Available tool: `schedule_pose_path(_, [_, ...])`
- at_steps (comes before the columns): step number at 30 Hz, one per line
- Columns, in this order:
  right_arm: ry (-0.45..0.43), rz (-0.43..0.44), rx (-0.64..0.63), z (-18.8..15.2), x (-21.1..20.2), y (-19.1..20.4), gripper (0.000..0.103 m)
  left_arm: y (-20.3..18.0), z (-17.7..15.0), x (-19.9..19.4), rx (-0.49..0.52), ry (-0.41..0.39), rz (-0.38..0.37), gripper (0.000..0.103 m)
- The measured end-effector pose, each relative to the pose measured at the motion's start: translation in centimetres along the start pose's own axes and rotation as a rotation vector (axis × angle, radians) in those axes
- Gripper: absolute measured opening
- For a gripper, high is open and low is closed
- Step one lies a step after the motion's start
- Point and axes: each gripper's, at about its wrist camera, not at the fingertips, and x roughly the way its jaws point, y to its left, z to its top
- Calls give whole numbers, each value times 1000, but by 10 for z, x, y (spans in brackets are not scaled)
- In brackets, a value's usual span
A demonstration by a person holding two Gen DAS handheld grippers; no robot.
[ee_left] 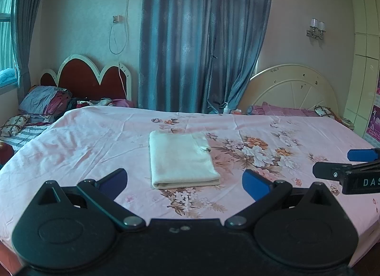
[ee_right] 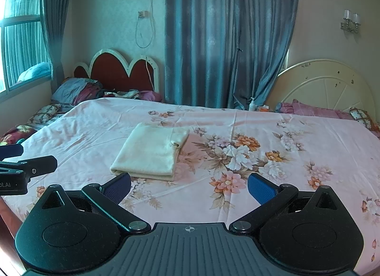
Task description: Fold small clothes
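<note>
A cream garment [ee_left: 181, 158] lies folded into a neat rectangle on the pink floral bed sheet [ee_left: 95, 138]; it also shows in the right wrist view [ee_right: 150, 151]. My left gripper [ee_left: 185, 184] is open and empty, held just short of the garment's near edge. My right gripper [ee_right: 188, 187] is open and empty, to the right of the garment's near corner. Each gripper shows at the edge of the other's view, the right one [ee_left: 344, 169] and the left one [ee_right: 26, 164].
Two headboards stand at the back, a red one [ee_left: 87, 78] and a cream one [ee_left: 294, 88], with blue curtains [ee_left: 201, 38] between. Pillows and piled clothes [ee_left: 45, 102] lie at the far left. The bed's near edge runs under my grippers.
</note>
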Motion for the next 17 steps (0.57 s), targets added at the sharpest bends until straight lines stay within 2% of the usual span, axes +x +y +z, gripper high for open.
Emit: schedule_pose_path(17, [-11,18,-7,-1,1,3,103,7,0,3,16,-29,-3,103])
